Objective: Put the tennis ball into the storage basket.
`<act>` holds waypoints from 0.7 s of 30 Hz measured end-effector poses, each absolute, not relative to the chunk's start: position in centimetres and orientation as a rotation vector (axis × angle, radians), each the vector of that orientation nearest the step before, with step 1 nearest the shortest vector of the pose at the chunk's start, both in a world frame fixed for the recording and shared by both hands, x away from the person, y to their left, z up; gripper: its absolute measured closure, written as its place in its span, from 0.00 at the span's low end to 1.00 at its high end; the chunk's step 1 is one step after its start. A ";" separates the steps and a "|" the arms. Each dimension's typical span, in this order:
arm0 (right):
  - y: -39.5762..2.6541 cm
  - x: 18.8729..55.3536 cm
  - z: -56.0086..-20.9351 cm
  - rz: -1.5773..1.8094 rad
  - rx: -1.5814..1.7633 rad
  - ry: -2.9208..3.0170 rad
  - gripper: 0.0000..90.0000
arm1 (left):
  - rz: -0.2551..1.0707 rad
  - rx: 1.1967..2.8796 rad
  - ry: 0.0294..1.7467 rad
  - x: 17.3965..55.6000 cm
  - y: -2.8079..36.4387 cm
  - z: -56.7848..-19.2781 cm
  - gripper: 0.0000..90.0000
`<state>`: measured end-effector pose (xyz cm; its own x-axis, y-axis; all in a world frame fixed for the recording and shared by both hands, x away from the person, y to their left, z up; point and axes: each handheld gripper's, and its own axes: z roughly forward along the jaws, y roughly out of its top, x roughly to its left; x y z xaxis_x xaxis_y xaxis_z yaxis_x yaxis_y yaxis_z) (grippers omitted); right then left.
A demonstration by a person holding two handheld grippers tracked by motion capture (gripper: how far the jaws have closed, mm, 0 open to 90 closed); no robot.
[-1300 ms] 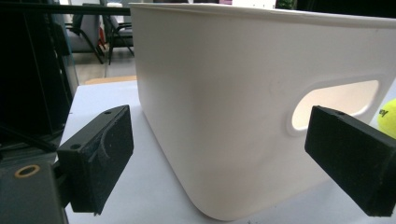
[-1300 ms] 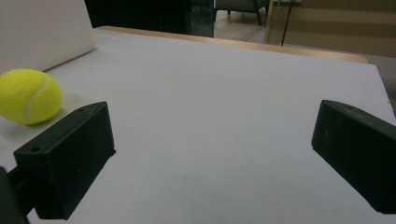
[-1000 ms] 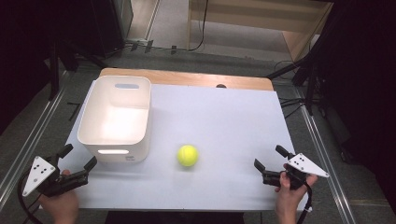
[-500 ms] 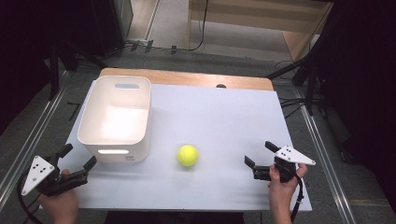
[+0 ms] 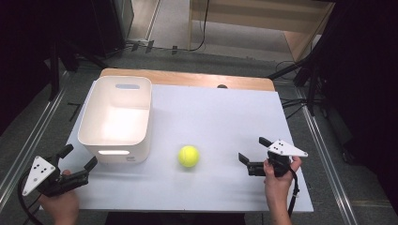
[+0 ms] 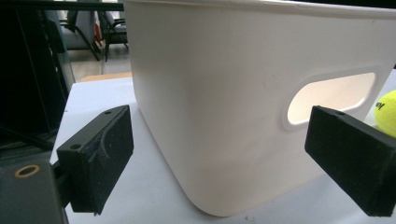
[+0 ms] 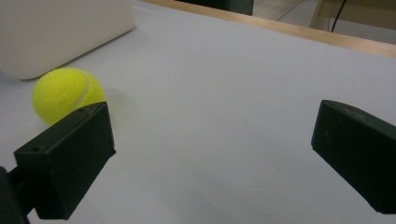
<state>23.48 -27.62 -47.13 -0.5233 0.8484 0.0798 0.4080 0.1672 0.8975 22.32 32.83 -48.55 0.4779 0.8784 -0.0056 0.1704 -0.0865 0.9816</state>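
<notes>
The tennis ball (image 5: pixel 188 156) rests on the white table (image 5: pixel 220 117), ahead and to the left of the right gripper (image 5: pixel 252 155), well clear of its jaws. In the right gripper view the ball (image 7: pixel 65 93) sits just beyond the left jaw and is partly covered by it. Compared with one second ago, the right gripper has moved inward from the table's right edge toward the ball; the ball itself has not moved. This suggests the approach phase of a pick is under way, with the grasp not yet made.

The ball is bright yellow-green with a pale curved seam (printed lettering is visible in the left gripper view (image 6: pixel 386 114), too cropped to read). Its surface appears felted, though the resolution is limited.

Right gripper: jaws spread wide, nothing between them. Left gripper (image 5: pixel 77 161): jaws likewise wide and unloaded, unchanged in position, facing the near wall of the white bin (image 5: pixel 116 117), whose handle slot (image 6: pixel 329 95) lies directly ahead. The ball sits just right of the bin's near corner.
</notes>
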 end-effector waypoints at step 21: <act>-25.1 25.2 -46.6 1.305 1.119 2.115 0.00 | 0.763 1.570 0.939 22.4 32.9 -48.5 0.09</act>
<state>25.23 -25.07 -46.61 -0.5920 0.8034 0.0633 0.4170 0.2381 0.8772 22.37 32.88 -48.53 0.4785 0.8780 -0.0074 0.1720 -0.0855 0.9814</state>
